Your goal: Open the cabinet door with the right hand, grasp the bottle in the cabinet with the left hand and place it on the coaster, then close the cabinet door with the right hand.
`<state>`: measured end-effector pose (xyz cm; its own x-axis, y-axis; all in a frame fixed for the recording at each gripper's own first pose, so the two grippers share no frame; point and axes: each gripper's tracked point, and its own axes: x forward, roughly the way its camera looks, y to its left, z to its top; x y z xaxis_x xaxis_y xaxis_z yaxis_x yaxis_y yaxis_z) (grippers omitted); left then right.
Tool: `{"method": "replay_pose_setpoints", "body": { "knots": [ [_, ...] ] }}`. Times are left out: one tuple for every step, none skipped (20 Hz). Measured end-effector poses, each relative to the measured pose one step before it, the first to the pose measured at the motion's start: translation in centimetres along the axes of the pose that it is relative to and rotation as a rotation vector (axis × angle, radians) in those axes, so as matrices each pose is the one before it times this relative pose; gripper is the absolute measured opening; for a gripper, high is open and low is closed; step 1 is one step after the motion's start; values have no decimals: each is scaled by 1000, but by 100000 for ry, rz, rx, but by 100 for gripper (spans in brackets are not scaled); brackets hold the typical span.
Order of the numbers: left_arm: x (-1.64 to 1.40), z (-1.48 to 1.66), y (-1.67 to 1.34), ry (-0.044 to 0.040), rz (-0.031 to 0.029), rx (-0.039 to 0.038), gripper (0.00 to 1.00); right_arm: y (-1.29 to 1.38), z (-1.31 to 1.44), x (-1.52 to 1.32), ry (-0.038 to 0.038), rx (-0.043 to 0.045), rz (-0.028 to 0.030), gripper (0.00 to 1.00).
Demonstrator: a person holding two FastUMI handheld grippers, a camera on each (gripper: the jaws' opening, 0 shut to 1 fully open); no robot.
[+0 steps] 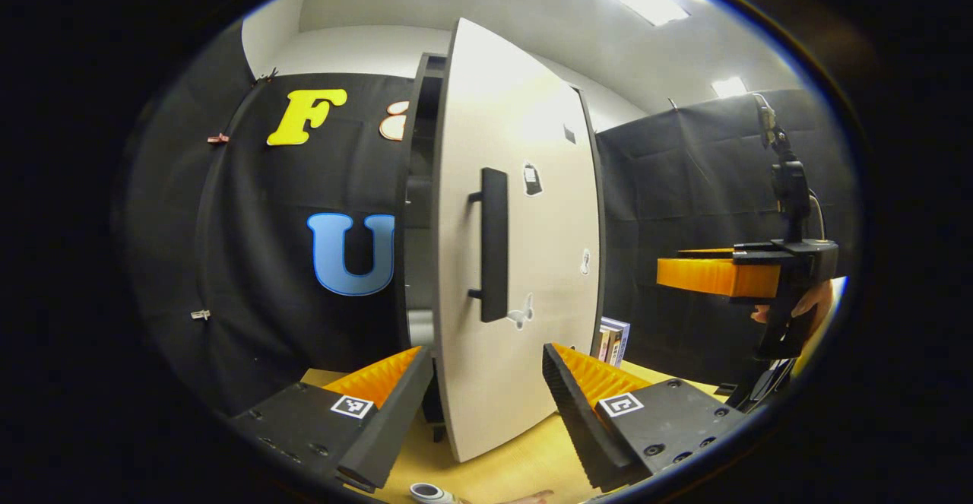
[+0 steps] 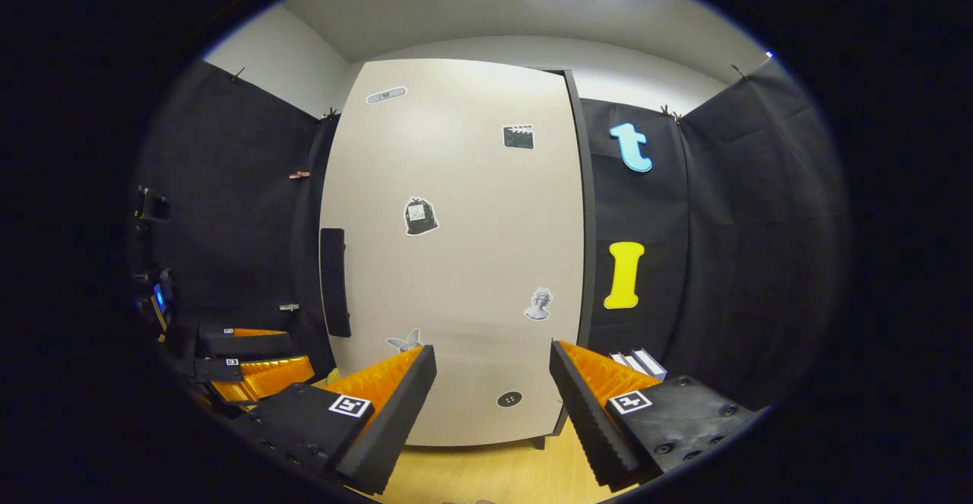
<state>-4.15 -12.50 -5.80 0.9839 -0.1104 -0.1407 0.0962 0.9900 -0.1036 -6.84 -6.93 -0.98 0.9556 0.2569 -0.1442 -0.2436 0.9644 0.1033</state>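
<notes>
Both spread wide, left hand-held gripper (image 1: 486,401) nosing at cabinet door (image 1: 517,245) ajar, handle (image 1: 494,244) dead ahead, right hand-held gripper (image 2: 492,397) facing wordless stickers (image 2: 419,217).

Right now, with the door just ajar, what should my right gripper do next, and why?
Probably bring the right gripper left onto the handle and pull the door wider. Its jaws stand open, off the handle, and in the left gripper view the gap at the door's edge looks too narrow for the open left gripper to reach inside.
</notes>
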Motion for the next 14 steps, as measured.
{"method": "replay_pose_setpoints", "body": {
  "knots": [
    [150,131,-526,-216,-141,395,92,-640,64,155,-444,-81,-1033,97],
    [161,-113,-564,-102,-72,344,92,-520,112,201,-320,132,-1118,97],
    [173,161,-413,-159,41,589,92,-769,31,133,-309,519,-3045,97],
    [113,44,-226,-478,413,761,92,-478,122,-3,-619,140,-1350,97],
    [34,221,-339,-644,426,711,92,201,-63,288,96,7,1331,95],
    [53,18,-375,-660,99,426,92,123,-24,207,137,307,732,95],
    [298,306,-192,-546,159,102,92,244,68,100,-57,270,896,96],
    [369,124,24,-210,281,-37,92,144,25,42,76,84,879,96],
    [176,132,-125,-56,347,-54,92,-42,23,399,49,-246,973,96],
    [175,-47,-58,-144,187,53,92,-115,199,441,-270,-510,418,96],
    [164,118,-61,-128,141,103,92,-115,240,117,-579,-654,96,95],
    [122,-52,110,-111,162,99,92,-34,248,50,-668,-618,2,95],
    [74,7,22,-43,-172,104,92,30,174,28,-403,-518,335,94],
    [194,57,45,-151,-136,239,92,-5,97,31,-427,-380,14,94]
  ]
}}
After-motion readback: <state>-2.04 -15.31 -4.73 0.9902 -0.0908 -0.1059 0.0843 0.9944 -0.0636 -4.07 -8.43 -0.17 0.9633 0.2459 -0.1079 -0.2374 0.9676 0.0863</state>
